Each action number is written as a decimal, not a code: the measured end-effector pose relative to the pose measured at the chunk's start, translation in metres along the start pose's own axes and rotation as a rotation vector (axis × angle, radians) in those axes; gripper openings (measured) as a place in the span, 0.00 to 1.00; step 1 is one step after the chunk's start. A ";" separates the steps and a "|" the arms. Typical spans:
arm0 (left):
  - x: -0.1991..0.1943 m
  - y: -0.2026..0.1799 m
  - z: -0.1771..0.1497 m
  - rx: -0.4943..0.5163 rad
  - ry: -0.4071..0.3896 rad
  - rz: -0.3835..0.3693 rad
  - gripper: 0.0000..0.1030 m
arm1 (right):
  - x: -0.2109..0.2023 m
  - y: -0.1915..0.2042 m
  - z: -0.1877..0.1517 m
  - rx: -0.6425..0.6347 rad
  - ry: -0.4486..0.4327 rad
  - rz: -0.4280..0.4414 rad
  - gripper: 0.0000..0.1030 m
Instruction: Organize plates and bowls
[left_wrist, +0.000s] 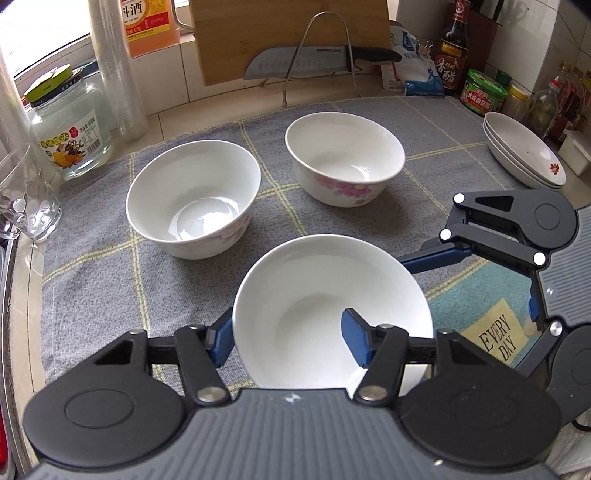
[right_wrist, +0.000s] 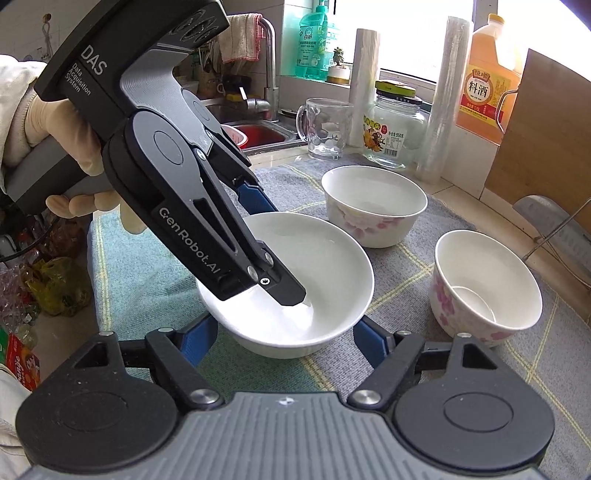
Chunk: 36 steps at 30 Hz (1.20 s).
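Note:
A plain white bowl (left_wrist: 314, 306) (right_wrist: 332, 266) sits at the near edge of the grey checked mat (left_wrist: 92, 258). My left gripper (left_wrist: 288, 339) is shut on its wall, one finger (right_wrist: 288, 291) inside and the other outside. My right gripper (right_wrist: 284, 338) straddles the same bowl from outside, its blue pads against the lower wall on both sides. Its far finger (left_wrist: 436, 257) touches the bowl's right side. Two more bowls stand apart on the mat: a white one (left_wrist: 192, 206) (right_wrist: 373, 206) and a pink-flowered one (left_wrist: 343, 155) (right_wrist: 487, 280). Stacked shallow plates (left_wrist: 524, 151) rest at the far right.
A glass jar (left_wrist: 70, 125) and a glass mug (left_wrist: 26, 199) stand off the mat's left side. A knife (left_wrist: 314, 59) on a wire rack leans against a cutting board (left_wrist: 288, 33) at the back. Sauce bottles (left_wrist: 452, 48) crowd the back right. A sink (right_wrist: 258, 133) lies beyond the gloved hand (right_wrist: 74, 122).

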<state>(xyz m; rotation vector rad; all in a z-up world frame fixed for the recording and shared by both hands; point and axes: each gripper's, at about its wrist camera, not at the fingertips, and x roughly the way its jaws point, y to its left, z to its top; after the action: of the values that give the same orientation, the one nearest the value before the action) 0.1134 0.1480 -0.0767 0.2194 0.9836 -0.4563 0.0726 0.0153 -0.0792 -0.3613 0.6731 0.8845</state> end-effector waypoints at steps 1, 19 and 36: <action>0.000 0.000 0.000 -0.002 0.001 -0.002 0.57 | 0.000 0.000 0.000 0.000 0.001 0.000 0.81; -0.001 -0.030 0.015 0.060 -0.014 -0.044 0.57 | -0.031 -0.010 -0.009 0.047 0.010 -0.038 0.81; 0.033 -0.105 0.049 0.210 -0.023 -0.191 0.57 | -0.085 -0.044 -0.060 0.160 0.082 -0.178 0.81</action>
<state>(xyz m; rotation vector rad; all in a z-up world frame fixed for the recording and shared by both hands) 0.1170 0.0275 -0.0756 0.3094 0.9384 -0.7367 0.0468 -0.0939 -0.0660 -0.3101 0.7697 0.6452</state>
